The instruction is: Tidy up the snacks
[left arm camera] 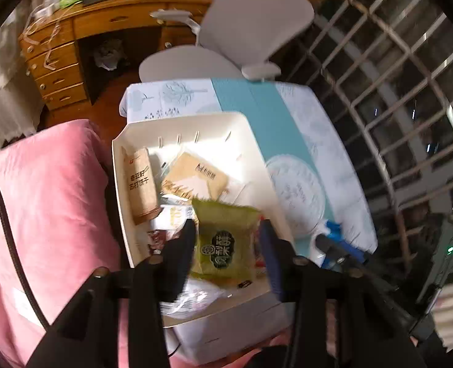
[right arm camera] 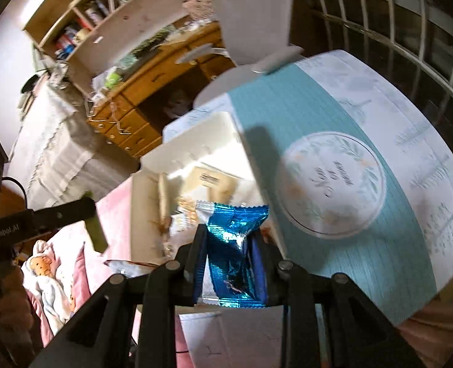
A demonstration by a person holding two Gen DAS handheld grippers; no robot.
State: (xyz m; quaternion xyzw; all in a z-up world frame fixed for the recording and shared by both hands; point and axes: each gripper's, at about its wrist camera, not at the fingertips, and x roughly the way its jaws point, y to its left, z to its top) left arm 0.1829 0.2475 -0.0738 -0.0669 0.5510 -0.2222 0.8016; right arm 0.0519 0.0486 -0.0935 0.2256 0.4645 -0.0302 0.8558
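A white bin point(left arm camera: 257, 141) stands on the table and holds several snack packets, among them a brown biscuit pack point(left arm camera: 142, 184) and a beige packet point(left arm camera: 195, 174). My left gripper point(left arm camera: 226, 230) hangs over the bin's near end, shut on a green snack packet point(left arm camera: 223, 242). My right gripper point(right arm camera: 229, 239) is shut on a shiny blue foil snack packet point(right arm camera: 235, 245) and holds it above the bin's point(right arm camera: 195, 135) near right corner. The right gripper also shows in the left wrist view point(left arm camera: 340, 245), beside the bin. The left gripper with the green packet shows in the right wrist view point(right arm camera: 94, 230), at the left.
The table has a teal and white cloth point(right arm camera: 334, 116) with a round printed mark. A pink pillow point(left arm camera: 48, 199) lies left of the bin. A white chair point(left arm camera: 245, 24) and a wooden desk point(left arm camera: 67, 52) stand beyond. A window grille point(left arm camera: 395, 76) is on the right.
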